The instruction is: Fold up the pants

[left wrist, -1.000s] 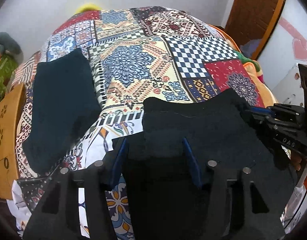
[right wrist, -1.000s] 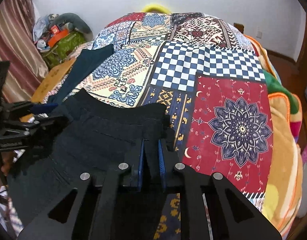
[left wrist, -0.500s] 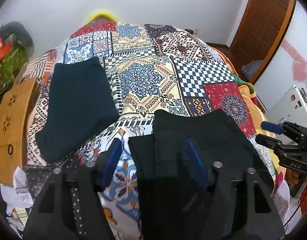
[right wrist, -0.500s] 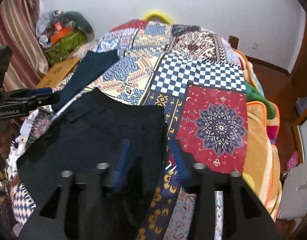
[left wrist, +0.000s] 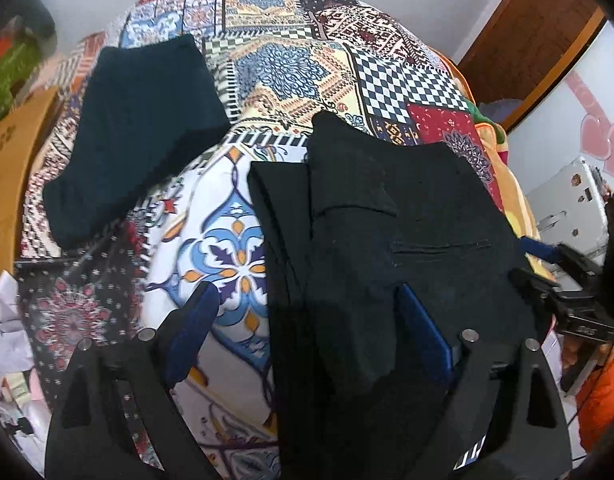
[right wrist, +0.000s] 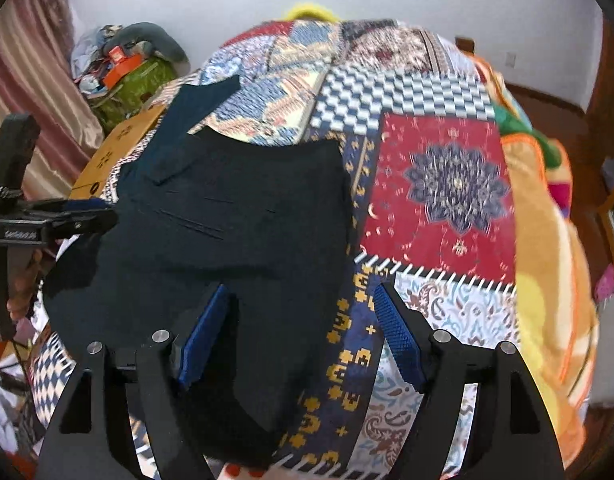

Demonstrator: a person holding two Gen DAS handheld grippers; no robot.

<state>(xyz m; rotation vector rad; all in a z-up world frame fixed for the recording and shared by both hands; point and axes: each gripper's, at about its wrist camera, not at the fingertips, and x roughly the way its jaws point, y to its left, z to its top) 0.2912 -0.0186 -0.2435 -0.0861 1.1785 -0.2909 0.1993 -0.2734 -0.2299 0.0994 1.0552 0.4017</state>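
Surroundings: a patchwork bedspread (left wrist: pixel 291 76) covers the whole bed. A second, dark teal folded garment (left wrist: pixel 139 128) lies flat on it at roughly ten o'clock from the left gripper, well apart from the work piece. A wooden panel (left wrist: pixel 11 168) borders the bed at nine o'clock in the left wrist view. In the right wrist view a green bag with clutter (right wrist: pixel 135 80) sits at eleven o'clock beside a striped curtain (right wrist: pixel 31 80), and an orange blanket (right wrist: pixel 547 240) runs down the bed edge at three o'clock. A brown door (left wrist: pixel 527 36) shows at two o'clock in the left view. Nothing lies on top of the work piece.

Work piece: the black pants (left wrist: pixel 387 248) lie folded and flat on the near part of the bedspread, a welt pocket facing up.

Left gripper (left wrist: pixel 307 320): jaws spread wide, gripping nothing. The left edge of the pants runs up between the blue pads; the right pad (left wrist: pixel 423 332) sits over the cloth, the left pad over bare bedspread.

Right gripper (right wrist: pixel 303 320): jaws likewise wide apart, holding nothing. The right edge of the pants passes between its pads, the left pad (right wrist: pixel 203 336) over black cloth, the right pad over bedspread. Contact with the cloth cannot be determined for either gripper.
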